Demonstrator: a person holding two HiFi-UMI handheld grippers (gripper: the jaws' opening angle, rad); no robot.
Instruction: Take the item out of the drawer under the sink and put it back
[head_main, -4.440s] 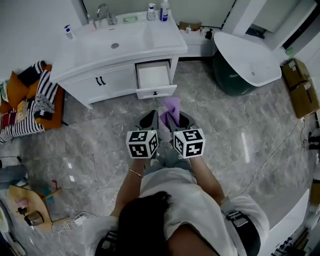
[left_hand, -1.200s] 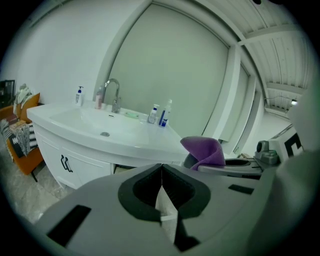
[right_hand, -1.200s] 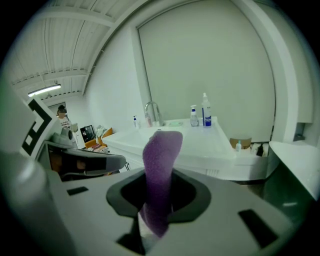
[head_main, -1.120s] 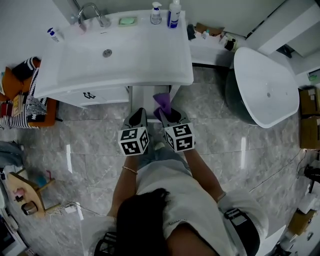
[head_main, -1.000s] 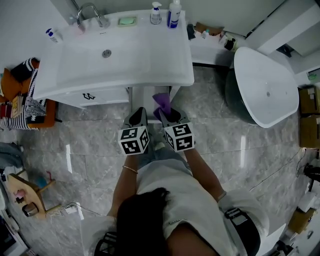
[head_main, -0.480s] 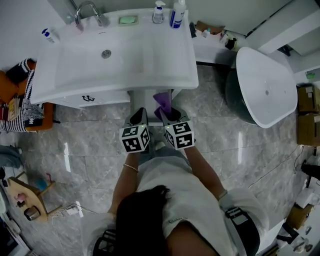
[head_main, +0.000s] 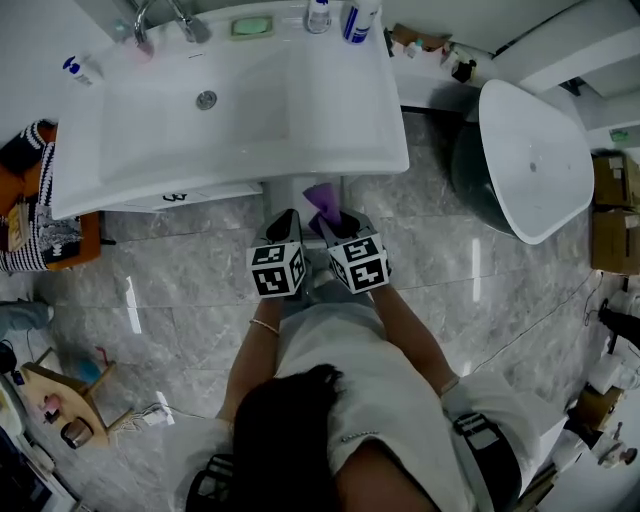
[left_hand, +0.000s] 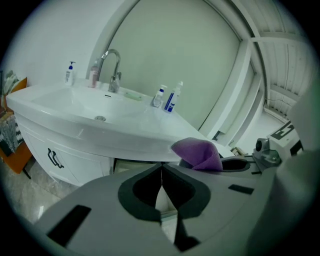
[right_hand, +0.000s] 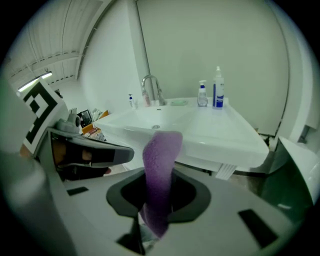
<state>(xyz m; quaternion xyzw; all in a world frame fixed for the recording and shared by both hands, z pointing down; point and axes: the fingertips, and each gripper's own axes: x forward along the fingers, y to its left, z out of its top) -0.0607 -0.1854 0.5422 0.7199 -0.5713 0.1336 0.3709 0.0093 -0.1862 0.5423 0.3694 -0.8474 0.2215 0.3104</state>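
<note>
A purple cloth hangs from my right gripper, which is shut on it just in front of the white vanity. In the right gripper view the cloth stands up between the pads of that gripper. My left gripper is alongside on the left. Its jaws are shut with nothing in them. The open drawer shows only as a strip under the counter's edge. From the left gripper view the cloth sits to the right.
A faucet, a soap dish and pump bottles stand at the back of the basin. A white bathtub is on the right, a chair with striped cushions on the left. Cardboard boxes lie far right.
Both grippers have sunk and come closer to the vanity with the cloth still held. The counter's edge now covers most of the drawer, which showed fully open earlier.
</note>
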